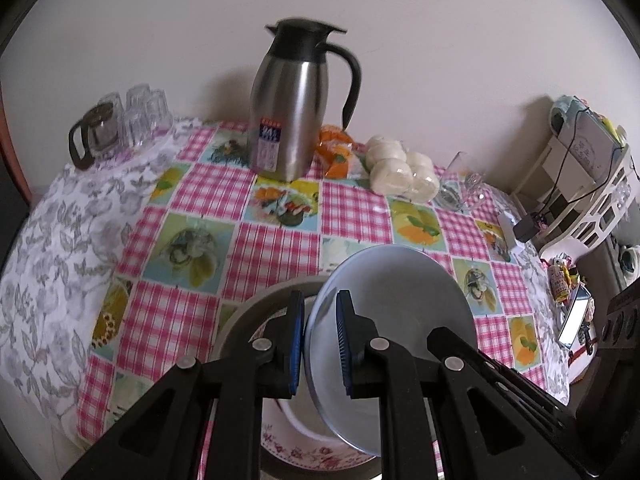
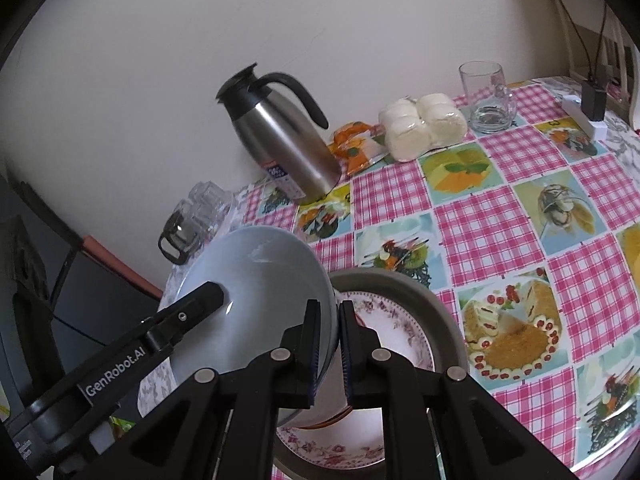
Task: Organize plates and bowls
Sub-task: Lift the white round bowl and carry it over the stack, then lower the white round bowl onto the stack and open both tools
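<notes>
Both grippers pinch one pale blue plate (image 1: 400,300) by its rim: the left gripper (image 1: 320,344) on one side, the right gripper (image 2: 329,350) on the opposite side, each nearly closed on the thin edge. It hangs tilted over a floral plate (image 2: 384,320) lying inside a grey plate (image 2: 424,292) near the table's front edge. Stacking looks well under way; setting the blue one down seems what remains. A steel jug (image 1: 292,120) stands at the table's back edge.
</notes>
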`<state>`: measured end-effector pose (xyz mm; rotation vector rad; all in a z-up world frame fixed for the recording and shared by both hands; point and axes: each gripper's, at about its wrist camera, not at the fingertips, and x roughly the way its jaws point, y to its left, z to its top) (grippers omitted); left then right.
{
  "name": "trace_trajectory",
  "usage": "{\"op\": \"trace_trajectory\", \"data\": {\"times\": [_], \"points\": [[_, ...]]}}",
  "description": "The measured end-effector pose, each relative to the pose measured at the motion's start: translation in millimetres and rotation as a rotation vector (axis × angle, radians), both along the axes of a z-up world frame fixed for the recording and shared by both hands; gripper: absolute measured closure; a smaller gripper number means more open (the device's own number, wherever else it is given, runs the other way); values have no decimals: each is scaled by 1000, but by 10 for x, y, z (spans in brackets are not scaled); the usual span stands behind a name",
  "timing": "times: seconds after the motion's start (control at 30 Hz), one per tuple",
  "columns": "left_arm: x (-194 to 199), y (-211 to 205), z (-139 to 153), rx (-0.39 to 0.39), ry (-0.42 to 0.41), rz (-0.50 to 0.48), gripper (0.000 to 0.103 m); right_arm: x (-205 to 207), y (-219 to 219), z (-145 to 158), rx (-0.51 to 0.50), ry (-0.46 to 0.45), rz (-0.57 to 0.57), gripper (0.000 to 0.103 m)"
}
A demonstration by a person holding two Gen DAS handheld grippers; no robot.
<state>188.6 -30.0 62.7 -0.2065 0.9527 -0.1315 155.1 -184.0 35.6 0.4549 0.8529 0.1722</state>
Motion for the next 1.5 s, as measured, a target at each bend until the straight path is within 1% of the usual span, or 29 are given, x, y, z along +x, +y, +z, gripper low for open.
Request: {"op": "trace_trajectory", "data": {"times": [0.23,0.37,0.43,0.57,0.63,0.67,0.7,0.83,0.93,1.0,1.03,1.07,1.1,1.13,1.2,1.33,1.37,1.5], "points": [[58,92,-207,-17,76,23,89,57,173,-168,-91,69,24,90],[81,118,-262,-26,99,31,89,52,255,-153,-152,65,32,89],[88,128,-268,-32,105,36,88,50,273,-155,-166,65,32,89],[99,134,-260,-36,103,39,88,59,286,-158,-175,66,37,89],[98,136,-244,-37,98,40,88,57,278,-155,-169,63,42,83],[95,136,-230,-38,93,40,86,60,271,-149,-168,61,39,81],[90,133,-209,-33,86,42,86,57,265,-144,-175,60,33,79],[83,134,-181,-26,78,43,86,35,228,-80,-178,35,25,79],[78,136,-165,-24,74,45,84,33,214,-69,-180,33,21,79],[73,139,-150,-18,69,51,72,35,207,-73,-179,36,21,78],[68,143,-143,-13,67,57,56,37,204,-75,-182,38,20,69],[65,149,-137,-6,65,65,44,39,200,-76,-184,39,18,61],[62,160,-131,1,62,76,41,43,198,-77,-186,40,16,42],[60,174,-126,9,62,86,38,41,194,-77,-191,38,13,35],[58,204,-126,23,61,103,36,37,186,-72,-211,32,6,34],[63,280,-147,50,65,147,20,48,166,-79,-237,33,-4,24],[64,300,-152,52,64,155,18,48,160,-80,-237,30,-5,22],[22,366,-159,64,55,184,16,28,158,-86,-251,23,-4,10]]}}
